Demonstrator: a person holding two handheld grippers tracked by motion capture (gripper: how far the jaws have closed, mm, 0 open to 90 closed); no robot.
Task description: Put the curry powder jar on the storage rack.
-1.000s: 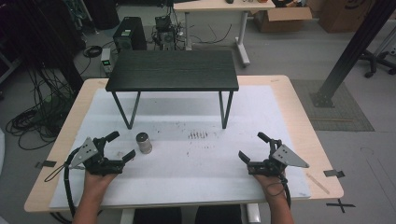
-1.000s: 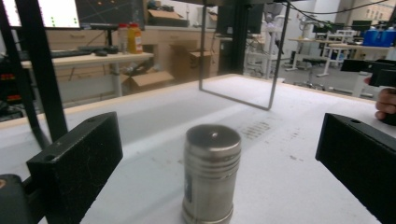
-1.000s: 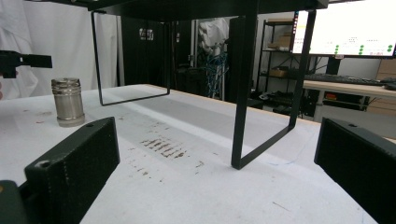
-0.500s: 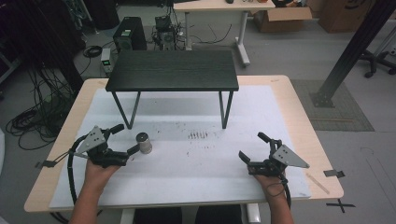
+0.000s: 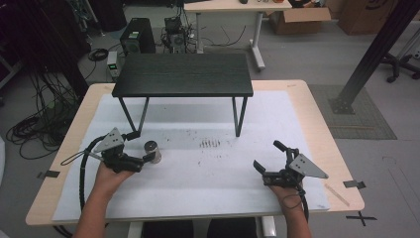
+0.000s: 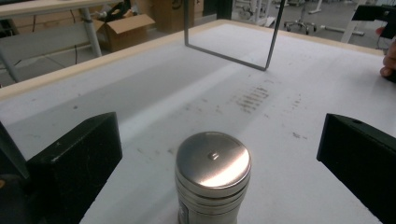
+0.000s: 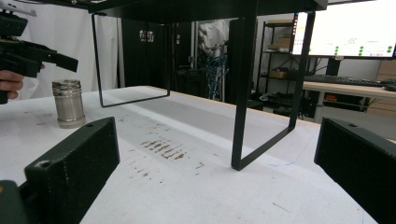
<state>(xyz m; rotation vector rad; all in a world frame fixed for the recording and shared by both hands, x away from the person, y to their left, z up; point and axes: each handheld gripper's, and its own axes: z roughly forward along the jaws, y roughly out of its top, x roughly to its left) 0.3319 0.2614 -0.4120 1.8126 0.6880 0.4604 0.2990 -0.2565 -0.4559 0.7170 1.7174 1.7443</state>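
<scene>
Left hand-held gripper [image 5: 141,146] nearer shaker [image 5: 152,151]

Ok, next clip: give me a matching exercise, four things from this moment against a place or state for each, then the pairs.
Things:
1. small round steel canister with a shiny lid
2. left gripper
3. right gripper
4. low black stand with thin metal legs

Places or states:
A. open over bare white table cover, at the near right
B. at the far middle of the table
C. upright on the white cover, between two black jaws
D. open, one jaw on each side of the canister

Pairs: 1-C, 2-D, 3-A, 4-B
</scene>
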